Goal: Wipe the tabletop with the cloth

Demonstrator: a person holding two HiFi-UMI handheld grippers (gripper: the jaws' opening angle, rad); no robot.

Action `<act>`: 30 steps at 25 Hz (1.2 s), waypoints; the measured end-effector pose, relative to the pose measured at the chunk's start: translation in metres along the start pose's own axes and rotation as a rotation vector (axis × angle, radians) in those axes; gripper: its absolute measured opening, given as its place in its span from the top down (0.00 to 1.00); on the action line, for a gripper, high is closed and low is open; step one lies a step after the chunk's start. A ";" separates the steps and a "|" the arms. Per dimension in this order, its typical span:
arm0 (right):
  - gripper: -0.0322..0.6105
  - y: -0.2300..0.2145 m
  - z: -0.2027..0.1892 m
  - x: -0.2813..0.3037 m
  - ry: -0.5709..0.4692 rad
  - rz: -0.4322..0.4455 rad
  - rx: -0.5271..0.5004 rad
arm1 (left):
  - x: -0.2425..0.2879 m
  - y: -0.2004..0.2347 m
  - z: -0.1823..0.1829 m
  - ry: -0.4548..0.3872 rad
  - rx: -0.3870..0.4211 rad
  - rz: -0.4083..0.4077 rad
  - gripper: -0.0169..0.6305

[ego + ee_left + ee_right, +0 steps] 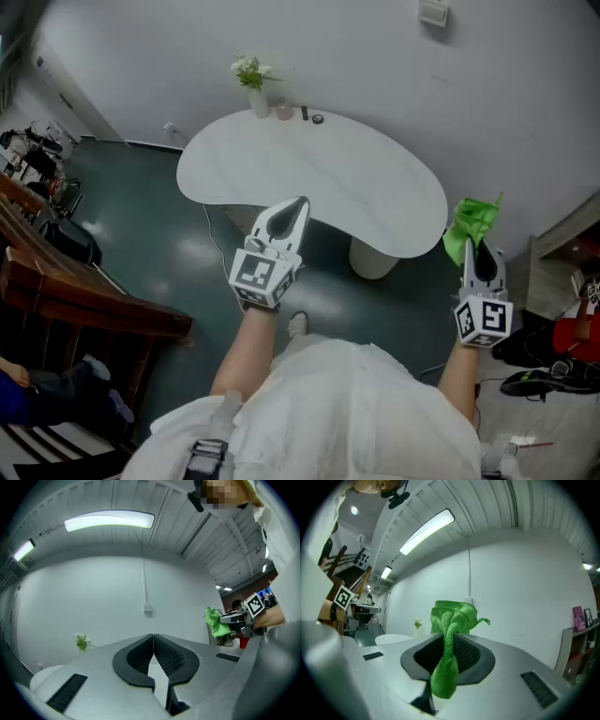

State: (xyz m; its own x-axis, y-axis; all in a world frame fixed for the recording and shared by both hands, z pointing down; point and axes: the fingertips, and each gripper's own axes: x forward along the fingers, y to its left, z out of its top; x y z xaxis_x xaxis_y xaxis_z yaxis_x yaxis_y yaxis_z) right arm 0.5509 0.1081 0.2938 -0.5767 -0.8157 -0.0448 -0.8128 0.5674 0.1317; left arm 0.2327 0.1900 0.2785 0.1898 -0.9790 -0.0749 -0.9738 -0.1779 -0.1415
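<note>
Right gripper view, fuzzy green cloth (453, 616) pinched in ribbed claw (450, 638)

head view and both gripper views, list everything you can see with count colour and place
table: 1, white, curved top, against the wall
vase of flowers: 1, white vase, white blooms with green leaves, far edge of the table
small items: about 3, one pinkish and two dark, beside the vase, too small to name
cloth: 1, green, bunched between the right jaws, off the table
wall box: 1, white, high on the wall
wooden furniture: dark brown, on the floor at left
left hand-held gripper: 1, grey, jaws together, nothing between them, in front of the table
right hand-held gripper: 1, grey, jaws clamped on the cloth, right of the table
white garment: 1, on the person, bottom centre
</note>
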 end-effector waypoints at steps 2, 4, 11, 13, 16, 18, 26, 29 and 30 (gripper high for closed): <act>0.85 0.000 0.002 0.000 -0.002 -0.003 -0.007 | 0.001 -0.002 0.002 -0.005 0.002 -0.006 0.95; 0.85 -0.001 0.003 -0.001 -0.005 -0.009 -0.009 | 0.001 -0.003 0.003 -0.007 0.005 -0.010 0.95; 0.85 0.000 0.003 -0.003 -0.001 -0.014 -0.002 | -0.004 -0.003 0.006 -0.005 0.006 -0.008 0.95; 0.85 0.001 0.003 -0.003 0.003 -0.015 -0.002 | -0.005 -0.002 0.007 -0.006 0.004 -0.008 0.95; 0.85 0.003 0.004 -0.004 0.001 -0.024 -0.009 | -0.009 -0.001 0.006 -0.005 0.001 -0.009 0.95; 0.85 0.006 0.007 -0.005 -0.013 -0.026 0.002 | -0.012 0.000 0.004 -0.003 0.002 -0.007 0.95; 0.85 0.015 0.012 -0.004 -0.033 0.001 0.039 | -0.028 0.010 0.004 -0.014 -0.007 0.019 0.95; 0.85 0.023 0.010 0.000 -0.022 0.017 0.040 | -0.031 0.014 0.001 -0.016 -0.007 0.024 0.95; 0.85 0.025 0.009 0.000 -0.019 0.022 0.038 | -0.032 0.015 0.001 -0.016 -0.008 0.026 0.95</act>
State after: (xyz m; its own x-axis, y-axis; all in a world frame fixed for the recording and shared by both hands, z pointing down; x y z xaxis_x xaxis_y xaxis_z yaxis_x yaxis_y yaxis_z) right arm 0.5301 0.1231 0.2886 -0.5952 -0.8012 -0.0612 -0.8026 0.5890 0.0951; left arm 0.2126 0.2187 0.2780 0.1664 -0.9815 -0.0944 -0.9794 -0.1534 -0.1313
